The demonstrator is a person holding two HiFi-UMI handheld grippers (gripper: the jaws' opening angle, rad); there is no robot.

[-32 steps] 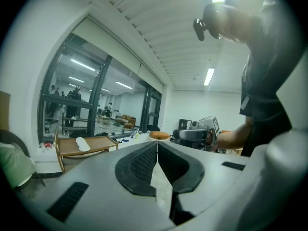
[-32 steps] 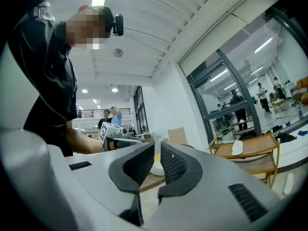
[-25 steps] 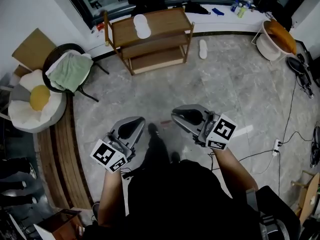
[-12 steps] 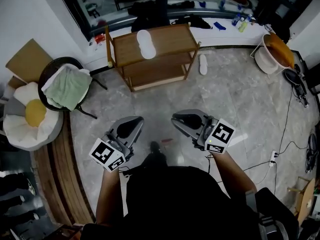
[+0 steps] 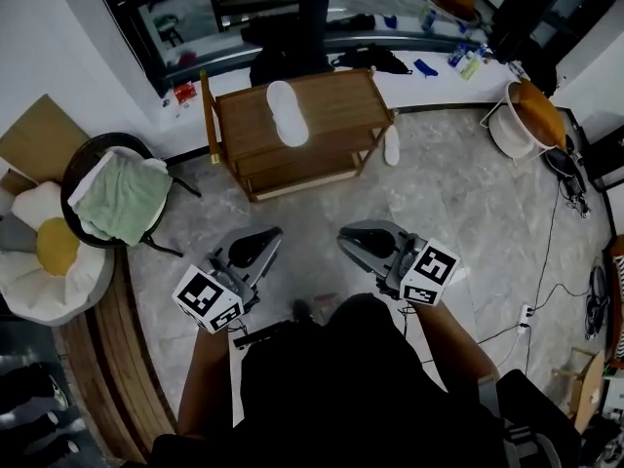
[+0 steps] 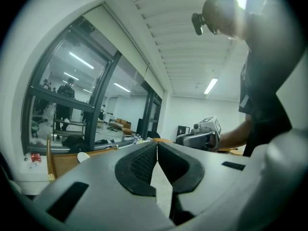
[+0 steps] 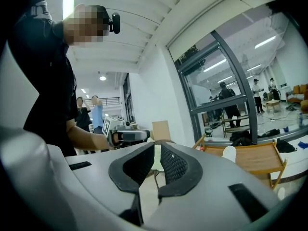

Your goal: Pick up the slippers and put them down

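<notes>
One white slipper (image 5: 286,112) lies on top of the wooden shelf rack (image 5: 341,91). A second white slipper (image 5: 392,146) lies on the floor by the rack's right leg. Both grippers are held level over the marble floor, short of the rack. My left gripper (image 5: 255,249) is shut with nothing in it, its tips (image 6: 157,143) meeting. My right gripper (image 5: 366,242) is also shut and holds nothing; only a sliver shows between its tips (image 7: 157,144). The shelf slipper (image 7: 229,154) shows ahead in the right gripper view, and the same slipper (image 6: 83,156) in the left gripper view.
A round chair with a green towel (image 5: 119,195) and a flower-shaped cushion (image 5: 49,252) stand at the left, beside a curved wooden ledge (image 5: 117,359). At the right are a white tub (image 5: 531,115) and a power strip with cables (image 5: 526,312). Glass doors stand behind the rack.
The rack and both slippers have come nearer and lower in the head view as the person walks toward them. Both grippers keep their pose and stay shut.
</notes>
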